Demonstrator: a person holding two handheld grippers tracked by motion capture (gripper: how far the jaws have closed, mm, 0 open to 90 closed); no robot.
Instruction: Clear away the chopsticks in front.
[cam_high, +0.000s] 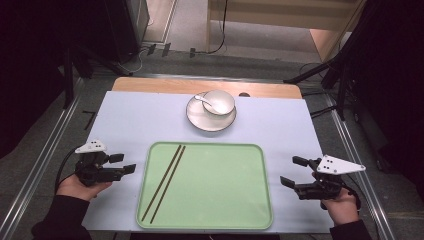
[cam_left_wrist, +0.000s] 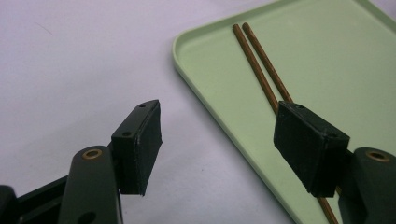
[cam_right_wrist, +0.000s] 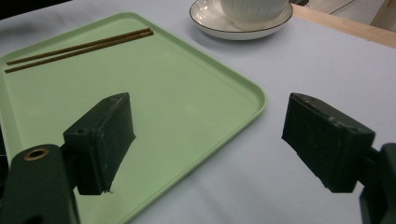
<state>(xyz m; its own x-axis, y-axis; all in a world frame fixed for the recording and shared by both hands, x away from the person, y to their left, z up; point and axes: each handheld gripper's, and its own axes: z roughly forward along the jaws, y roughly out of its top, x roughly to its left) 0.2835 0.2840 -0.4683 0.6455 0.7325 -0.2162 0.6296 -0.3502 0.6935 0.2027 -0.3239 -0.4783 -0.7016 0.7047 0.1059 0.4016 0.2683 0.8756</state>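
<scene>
Green tray (cam_high: 215, 200) lies centred on the table (cam_high: 130, 120), two chopsticks (cam_high: 165, 181) lying in its left part. Bowl (cam_high: 218, 102) with spoon (cam_high: 202, 99) sits on saucer (cam_high: 200, 120) beyond. Left gripper (cam_high: 122, 163) and right gripper (cam_high: 292, 171) flank the tray, jaws wide apart, empty.

We count one green tray (cam_high: 250, 200) lying on one table (cam_high: 130, 120) covered in pale lilac. On the tray we see two brown chopsticks (cam_high: 165, 182), side by side. Beyond the tray we count one white saucer (cam_high: 197, 119), one white bowl (cam_high: 219, 102) resting on it, and one white spoon (cam_high: 203, 98) at the bowl's rim. We count two handheld grippers, the left gripper (cam_high: 126, 163) and the right gripper (cam_high: 293, 171), each with two black jaws standing apart, and two hands holding them, the left hand (cam_high: 77, 189) and the right hand (cam_high: 342, 207). Each gripper carries one pale three-cornered plate on top, so two plates in all.
</scene>
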